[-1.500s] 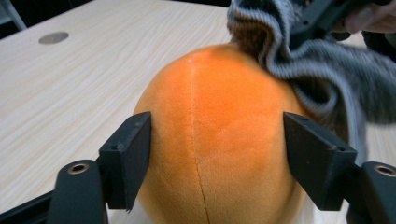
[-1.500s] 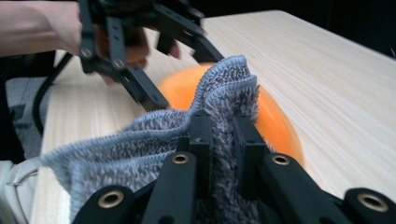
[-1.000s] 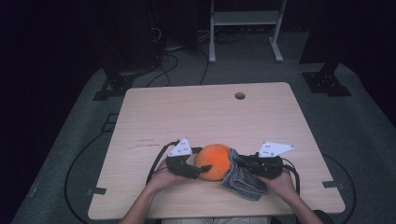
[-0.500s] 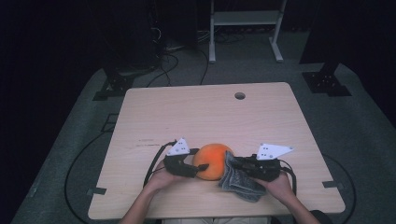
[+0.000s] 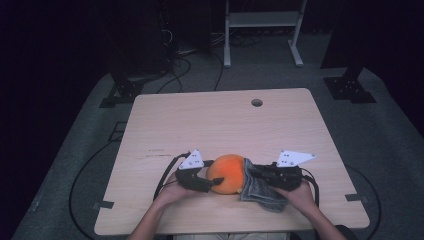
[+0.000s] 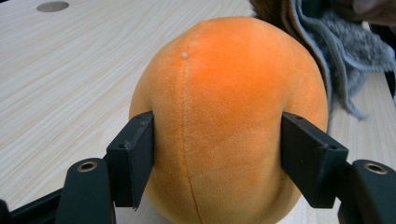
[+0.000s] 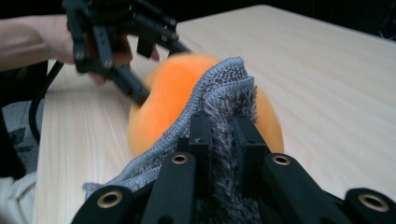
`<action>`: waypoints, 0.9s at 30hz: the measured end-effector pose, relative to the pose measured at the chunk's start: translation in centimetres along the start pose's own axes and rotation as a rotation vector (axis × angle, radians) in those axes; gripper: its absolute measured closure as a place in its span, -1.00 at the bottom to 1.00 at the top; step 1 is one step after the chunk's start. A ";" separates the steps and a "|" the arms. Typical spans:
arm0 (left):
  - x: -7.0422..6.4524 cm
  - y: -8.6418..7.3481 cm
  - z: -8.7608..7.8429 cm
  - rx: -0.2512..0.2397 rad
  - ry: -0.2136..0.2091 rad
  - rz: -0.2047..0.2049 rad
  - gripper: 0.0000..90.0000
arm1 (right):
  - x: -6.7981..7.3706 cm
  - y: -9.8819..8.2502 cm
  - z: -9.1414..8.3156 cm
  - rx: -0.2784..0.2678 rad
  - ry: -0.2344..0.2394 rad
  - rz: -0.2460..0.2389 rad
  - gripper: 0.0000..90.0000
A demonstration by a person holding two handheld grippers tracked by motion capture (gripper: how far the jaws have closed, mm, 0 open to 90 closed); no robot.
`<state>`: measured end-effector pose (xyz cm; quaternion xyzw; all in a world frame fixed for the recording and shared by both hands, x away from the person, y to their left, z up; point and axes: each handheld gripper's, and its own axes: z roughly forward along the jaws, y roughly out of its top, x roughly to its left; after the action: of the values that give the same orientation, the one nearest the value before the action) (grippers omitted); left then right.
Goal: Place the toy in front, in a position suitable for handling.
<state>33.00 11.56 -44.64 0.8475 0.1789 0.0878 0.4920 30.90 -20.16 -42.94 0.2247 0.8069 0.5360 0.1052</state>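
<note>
An orange plush ball [image 5: 227,172] rests on the wooden table [image 5: 200,125] near its front edge. My left gripper [image 5: 215,182] comes at it from the left. In the left gripper view its pads [image 6: 133,158] press into both sides of the ball [image 6: 229,93]; the jaws have just been closing on it. My right gripper [image 5: 250,174] comes from the right, shut on a grey fuzzy cloth [image 5: 260,192]. In the right gripper view the cloth [image 7: 224,93] is pinched between the jaws of my right gripper [image 7: 223,135] and lies against the ball [image 7: 163,98], with the left gripper [image 7: 130,79] behind it.
A round cable hole [image 5: 256,102] sits near the table's far edge. Cables trail from both grippers over the front of the table. Beyond the table stand dark equipment stands and a white frame [image 5: 260,30] on the grey floor.
</note>
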 end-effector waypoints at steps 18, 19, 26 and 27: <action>-1.0 1.9 -0.2 -0.065 0.118 0.057 -0.16 | 0.4 0.3 -1.0 0.040 0.012 -0.031 0.77; -1.2 2.0 -0.1 -0.064 0.121 0.074 -0.16 | 1.0 1.4 -1.1 0.031 0.006 -0.071 0.77; -2.2 1.9 0.7 -0.058 0.107 0.142 -0.19 | 2.4 3.9 1.4 0.015 0.040 -0.142 0.77; -2.1 1.7 0.7 -0.043 0.112 0.155 -0.19 | 2.4 3.9 2.0 0.029 0.037 -0.149 0.77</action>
<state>31.62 9.39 -43.45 0.8418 0.1380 0.1765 0.4911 30.59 -16.14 -39.98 0.1555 0.8310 0.5187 0.1268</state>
